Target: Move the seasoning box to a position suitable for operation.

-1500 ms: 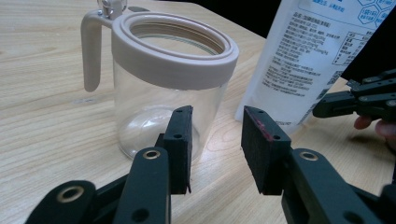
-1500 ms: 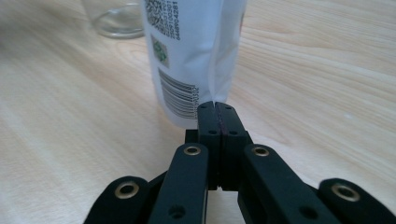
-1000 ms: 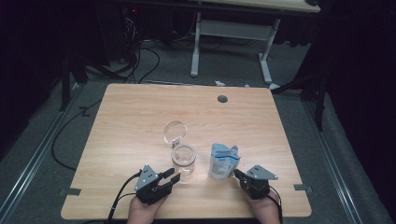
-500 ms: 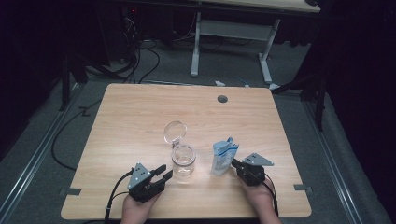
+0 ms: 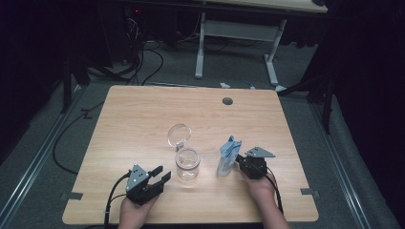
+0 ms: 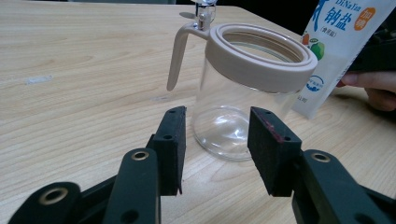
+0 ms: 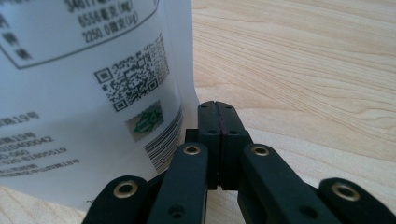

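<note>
Glass jar [image 5: 187, 164] stood upright near the front middle of the wooden table [image 5: 143, 119], with its beige collar open and its clear lid [image 5: 179, 134] swung back on the hinge behind it. It looked empty, so probably light, but stiff, smooth and breakable; a squeeze on the round wall could slip, and the safer place to take it seemed the lower body, well under the collar. Just right of it stood the salt pouch [image 5: 228, 155], soft and thin, likely to bend and sag when lifted. The right gripper [image 5: 244, 162] was touching its side, with its jaws pressed together and nothing between them as far as the right gripper view showed. The left gripper [image 5: 160, 174] lay low on the table just left of the jar; its jaws had just been opening and stood apart, with the jar beyond the pads, not between them. The tabletop was bare pale wood with one cable hole [image 5: 227, 101]. Around it the room was dark, with grey floor, cables and another table's legs behind.
</note>
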A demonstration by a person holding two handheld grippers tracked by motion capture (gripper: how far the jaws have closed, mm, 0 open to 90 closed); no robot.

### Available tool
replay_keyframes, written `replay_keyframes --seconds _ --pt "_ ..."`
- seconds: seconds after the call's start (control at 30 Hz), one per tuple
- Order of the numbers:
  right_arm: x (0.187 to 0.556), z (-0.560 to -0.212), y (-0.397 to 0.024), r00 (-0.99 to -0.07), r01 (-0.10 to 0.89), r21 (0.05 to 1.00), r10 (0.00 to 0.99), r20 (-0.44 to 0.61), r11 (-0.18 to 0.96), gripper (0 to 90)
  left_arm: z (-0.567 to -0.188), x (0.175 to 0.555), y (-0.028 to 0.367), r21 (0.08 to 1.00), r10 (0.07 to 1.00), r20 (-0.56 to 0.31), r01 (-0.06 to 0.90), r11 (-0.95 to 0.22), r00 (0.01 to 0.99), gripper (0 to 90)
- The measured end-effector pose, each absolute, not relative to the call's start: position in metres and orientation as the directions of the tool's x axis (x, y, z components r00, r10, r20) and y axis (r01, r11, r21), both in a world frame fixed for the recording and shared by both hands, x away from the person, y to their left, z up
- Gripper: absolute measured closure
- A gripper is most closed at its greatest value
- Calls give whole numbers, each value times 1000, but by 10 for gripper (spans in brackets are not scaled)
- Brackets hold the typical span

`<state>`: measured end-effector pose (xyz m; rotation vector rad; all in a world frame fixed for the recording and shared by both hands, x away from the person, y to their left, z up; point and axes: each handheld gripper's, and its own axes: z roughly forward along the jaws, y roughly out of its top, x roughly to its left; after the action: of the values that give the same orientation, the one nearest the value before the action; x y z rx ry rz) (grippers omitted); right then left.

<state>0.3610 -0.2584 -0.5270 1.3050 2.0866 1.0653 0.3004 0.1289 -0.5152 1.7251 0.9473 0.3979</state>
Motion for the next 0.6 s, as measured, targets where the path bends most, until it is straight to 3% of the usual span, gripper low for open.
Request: replay_keyframes --seconds 0.17,0.33,0.43,0.5,0.53,0.6 --pt "342 -522 -264 -415 534 815 910 19 226 895 -516 300 132 908 755 -191 405 -107 627 551" --pt "308 -516 -264 -402 526 829 914 46 190 788 -518 297 131 911 754 -192 399 -101 628 542" --pt "287 -513 -255 -401 524 837 913 81 155 612 -519 296 131 911 752 -193 399 -102 631 542" --pt "278 -511 -244 -398 523 842 912 103 133 452 -520 296 130 910 751 -194 402 -103 631 542" --pt "276 -511 -238 -384 527 840 917 103 127 330 -520 296 129 910 750 -196 403 -102 632 542" --pt "279 -513 -225 -369 536 833 925 88 135 203 -520 296 128 910 747 -199 403 -100 634 542"
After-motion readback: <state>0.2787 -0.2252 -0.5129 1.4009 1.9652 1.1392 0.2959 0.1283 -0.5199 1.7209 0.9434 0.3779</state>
